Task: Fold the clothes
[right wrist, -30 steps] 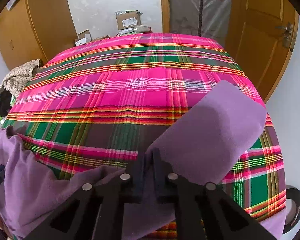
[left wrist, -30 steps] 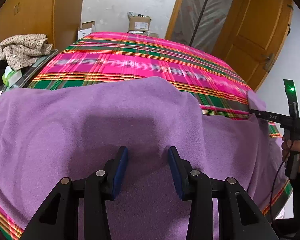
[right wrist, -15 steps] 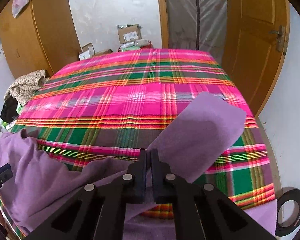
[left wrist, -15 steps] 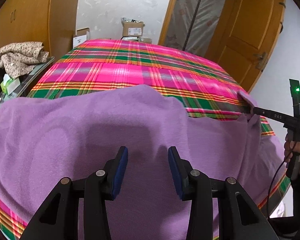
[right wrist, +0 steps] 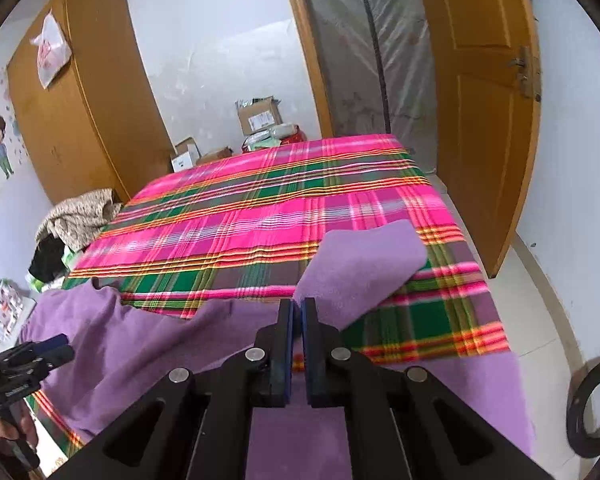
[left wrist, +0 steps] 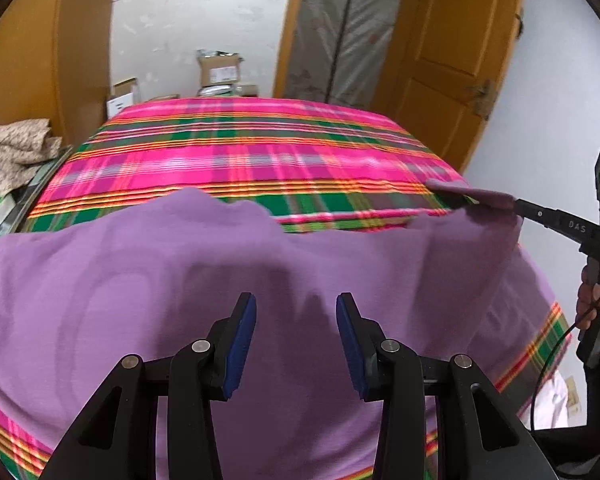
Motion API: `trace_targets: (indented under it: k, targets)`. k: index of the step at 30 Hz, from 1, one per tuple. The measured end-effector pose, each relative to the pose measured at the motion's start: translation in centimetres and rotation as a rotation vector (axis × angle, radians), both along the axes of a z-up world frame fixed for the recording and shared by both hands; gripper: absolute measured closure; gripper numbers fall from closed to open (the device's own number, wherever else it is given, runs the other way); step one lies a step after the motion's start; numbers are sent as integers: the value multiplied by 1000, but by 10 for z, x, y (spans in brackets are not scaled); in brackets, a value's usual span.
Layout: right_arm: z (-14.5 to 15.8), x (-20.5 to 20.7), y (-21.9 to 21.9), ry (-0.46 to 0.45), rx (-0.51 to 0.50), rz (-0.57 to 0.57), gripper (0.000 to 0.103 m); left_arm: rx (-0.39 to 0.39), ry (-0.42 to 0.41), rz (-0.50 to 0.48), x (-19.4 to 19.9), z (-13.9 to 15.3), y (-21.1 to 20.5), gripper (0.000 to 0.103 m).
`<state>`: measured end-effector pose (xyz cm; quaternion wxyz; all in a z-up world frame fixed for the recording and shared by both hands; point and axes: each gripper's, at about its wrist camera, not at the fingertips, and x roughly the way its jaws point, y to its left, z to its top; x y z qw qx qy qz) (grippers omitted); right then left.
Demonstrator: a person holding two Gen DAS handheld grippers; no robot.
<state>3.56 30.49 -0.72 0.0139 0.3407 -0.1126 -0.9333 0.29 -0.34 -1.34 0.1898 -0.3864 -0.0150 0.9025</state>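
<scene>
Pinching purple garment [right wrist: 364,268] | right tool [right wrist: 298,308] clamped | left tool [left wrist: 296,312] gaping

Cardboard boxes [right wrist: 260,114] beyond plaid bedspread [right wrist: 260,208], wardrobe [right wrist: 84,96], open door [right wrist: 488,92].

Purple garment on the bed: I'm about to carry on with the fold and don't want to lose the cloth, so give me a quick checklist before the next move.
1. Right tongs clamped on the purple garment: ok, jaws closed on its edge, a flap sticking out beyond them.
2. Left tongs gripping cloth: not ok, jaws apart, nothing pinched.
3. Garment flat: not ok, its far edge is wavy and the right side is lifted.
4. Plaid bedspread ahead free for the fold: ok.
5. Garment's near edge: cannot tell, hidden behind the tongs.
</scene>
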Motion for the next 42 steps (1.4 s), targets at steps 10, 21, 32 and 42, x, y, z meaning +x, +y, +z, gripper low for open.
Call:
trace_targets:
  k: [10, 21, 32, 42]
  targets:
    - [-34, 42, 28, -75, -59, -50, 99, -31, -26, -120, 8, -10, 42, 60]
    - [-32, 55, 31, -16, -57, -26, 95, -67, -39, -166, 6, -20, 67, 60]
    - [-27, 19, 13, -43, 25, 32, 74, -67, -51, -177, -1, -26, 70, 60]
    - [-48, -39, 1, -160, 174, 45, 73, -54, -52, -196, -9, -25, 73, 60]
